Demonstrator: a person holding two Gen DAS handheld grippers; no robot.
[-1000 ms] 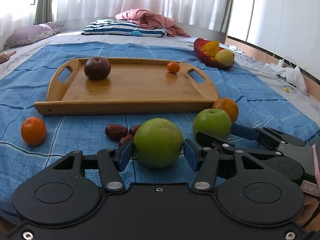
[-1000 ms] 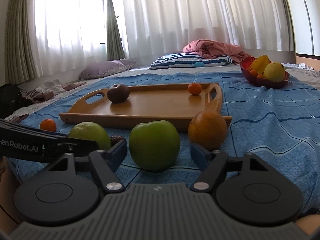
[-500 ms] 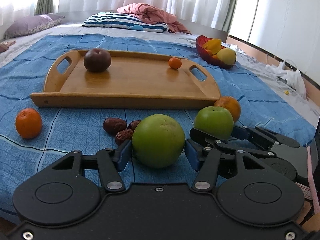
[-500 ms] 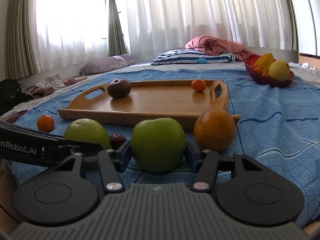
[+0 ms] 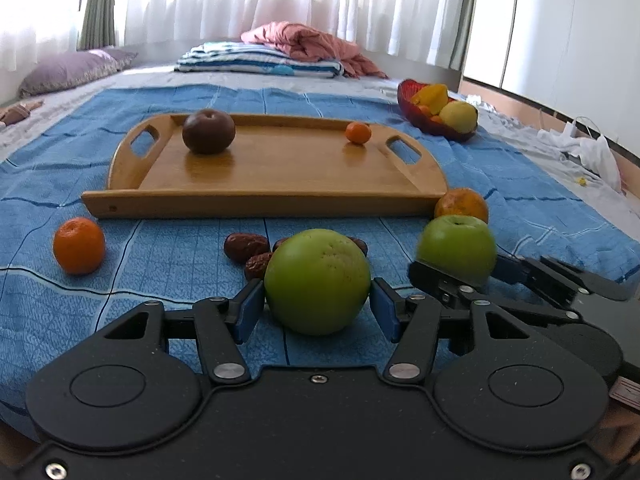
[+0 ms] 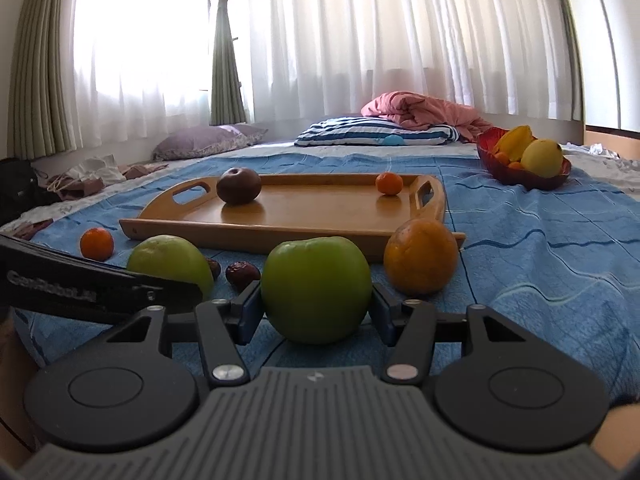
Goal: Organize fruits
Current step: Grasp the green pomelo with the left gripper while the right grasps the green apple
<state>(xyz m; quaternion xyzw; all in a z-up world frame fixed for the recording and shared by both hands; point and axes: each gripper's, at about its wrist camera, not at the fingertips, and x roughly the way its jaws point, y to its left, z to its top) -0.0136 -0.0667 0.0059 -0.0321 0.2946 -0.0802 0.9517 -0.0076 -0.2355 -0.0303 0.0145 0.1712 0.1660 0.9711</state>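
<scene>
Both fruits up off the blue blanket (image 5: 120, 308) vs a second ago, right fingers now closed in from wide open. Left gripper (image 5: 318, 306) clamped on pale green fruit (image 5: 317, 281), pads touching both sides; right gripper (image 6: 316, 310) clamped on green apple (image 6: 316, 289), just beside big orange (image 6: 421, 255). Wooden tray (image 5: 280, 196) beyond, holding dark round fruit (image 5: 208, 131) and small tangerine (image 5: 358, 133); another tangerine (image 5: 79, 245) on blanket far left, dates (image 5: 246, 247) behind the pale fruit.
</scene>
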